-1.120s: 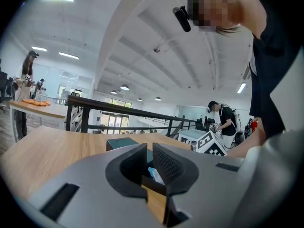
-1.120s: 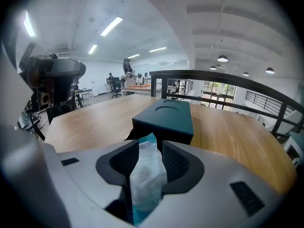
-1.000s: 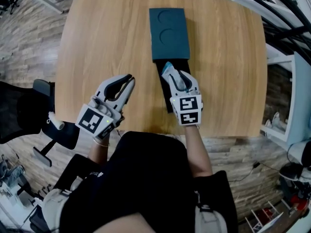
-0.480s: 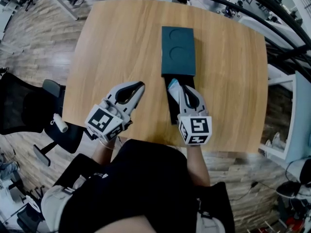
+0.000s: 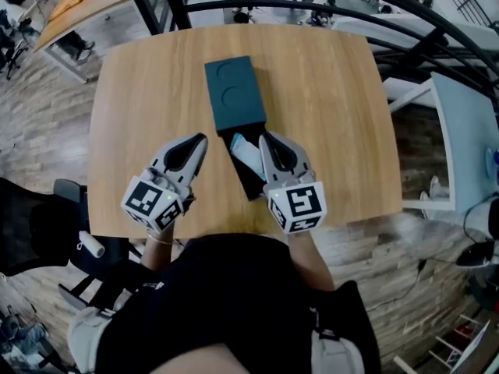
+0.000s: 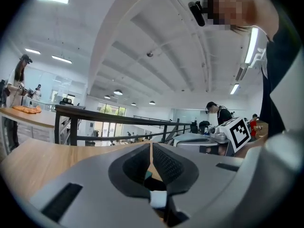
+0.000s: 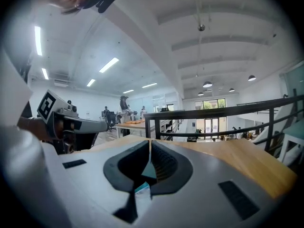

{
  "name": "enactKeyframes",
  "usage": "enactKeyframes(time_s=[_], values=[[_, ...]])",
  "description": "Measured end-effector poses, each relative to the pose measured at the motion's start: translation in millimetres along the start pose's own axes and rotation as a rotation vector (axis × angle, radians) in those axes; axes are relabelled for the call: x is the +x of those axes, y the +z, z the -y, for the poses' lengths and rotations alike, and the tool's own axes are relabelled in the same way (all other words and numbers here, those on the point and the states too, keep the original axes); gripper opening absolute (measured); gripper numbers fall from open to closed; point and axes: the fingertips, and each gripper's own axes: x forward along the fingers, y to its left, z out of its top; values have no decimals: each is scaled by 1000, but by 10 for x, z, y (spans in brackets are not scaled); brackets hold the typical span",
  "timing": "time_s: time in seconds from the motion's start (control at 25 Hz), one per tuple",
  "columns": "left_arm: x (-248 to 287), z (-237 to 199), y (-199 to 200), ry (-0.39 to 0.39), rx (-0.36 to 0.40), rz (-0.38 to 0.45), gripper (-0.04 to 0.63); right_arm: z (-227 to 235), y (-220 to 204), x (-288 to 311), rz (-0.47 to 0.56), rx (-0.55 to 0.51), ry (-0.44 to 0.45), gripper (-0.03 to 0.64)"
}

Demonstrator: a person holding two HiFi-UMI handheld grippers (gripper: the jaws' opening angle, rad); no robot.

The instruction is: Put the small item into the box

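The right gripper [image 5: 264, 137] has just snapped its jaws together. A second ago they stood wide, with the small item [image 5: 245, 153], a white and pale blue packet, at their tips over the pulled-out black tray [image 5: 249, 181] of the teal box [image 5: 232, 92]. Now the jaws meet with nothing pressed between them, and the packet lies in the tray, just beside the gripper's inner flank, close to where the tray goes under the teal cover.

The left gripper [image 5: 202, 138] rests low over the bench [image 5: 140, 92] to the left of the tray, clear of the box. Its jaws are closed too, and they are empty.

From where I stand, the drop looks done: the packet is out of the grip and inside the tray's walls, though it seems to lie slightly askew. What is left, I'd guess, is to push the tray home under the cover. With both pairs of jaws shut, either gripper could nudge the near end of the tray. The risk would be the packet's raised end catching the edge of the cover as it slides in.
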Motion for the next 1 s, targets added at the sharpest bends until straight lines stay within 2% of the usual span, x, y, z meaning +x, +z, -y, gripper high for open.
enactKeyframes(time_s=[0.36,1.0], values=[[197,255,-20,-93,10,-25,23,134,6,-295,-3,13,-77,26],[167,150,-139,-82,2,-52,23,121,-116,-218,-41,8,-64,26]])
